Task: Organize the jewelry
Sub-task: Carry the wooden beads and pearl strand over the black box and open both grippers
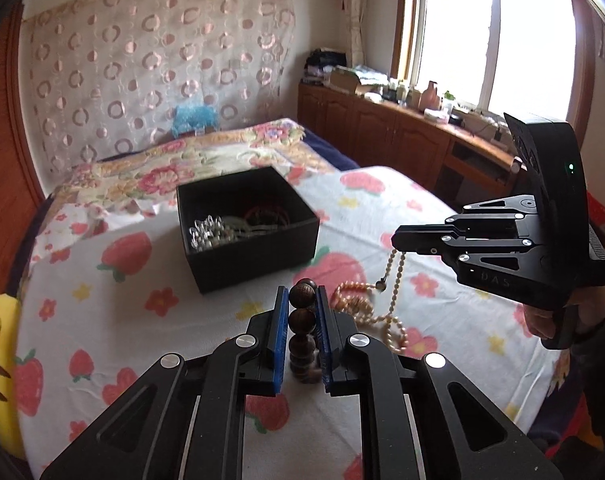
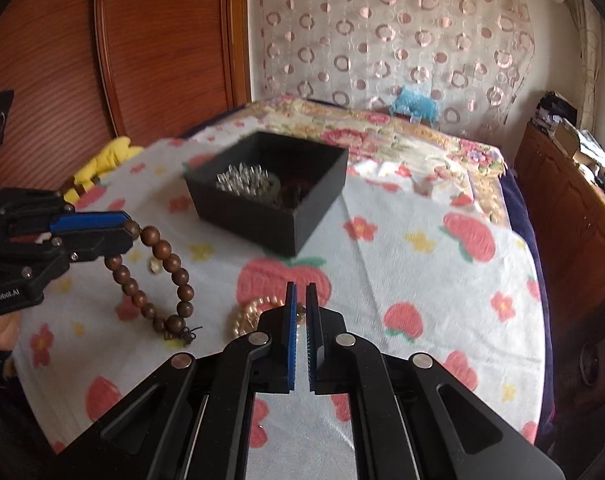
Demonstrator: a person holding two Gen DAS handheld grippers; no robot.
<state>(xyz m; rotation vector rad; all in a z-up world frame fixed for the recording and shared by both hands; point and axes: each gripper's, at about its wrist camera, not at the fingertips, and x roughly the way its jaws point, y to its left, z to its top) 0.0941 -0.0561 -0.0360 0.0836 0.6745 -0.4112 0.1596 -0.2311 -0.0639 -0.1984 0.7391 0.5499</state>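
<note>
Left gripper clamps the wooden bead bracelet, lifted clear of the bed; right gripper pinches the pearl necklace, one end trailing; both seemingly bound for the black box.

Your left gripper shows matt black plastic arms, ridged blue pads and shiny metal screws. The wooden bead bracelet looks dark brown, smooth, lightly glossy. The pearl necklace gleams cream and lustrous. That black box reads as matt card. Under it, the strawberry-print sheet is soft, slightly wrinkled cloth.
</note>
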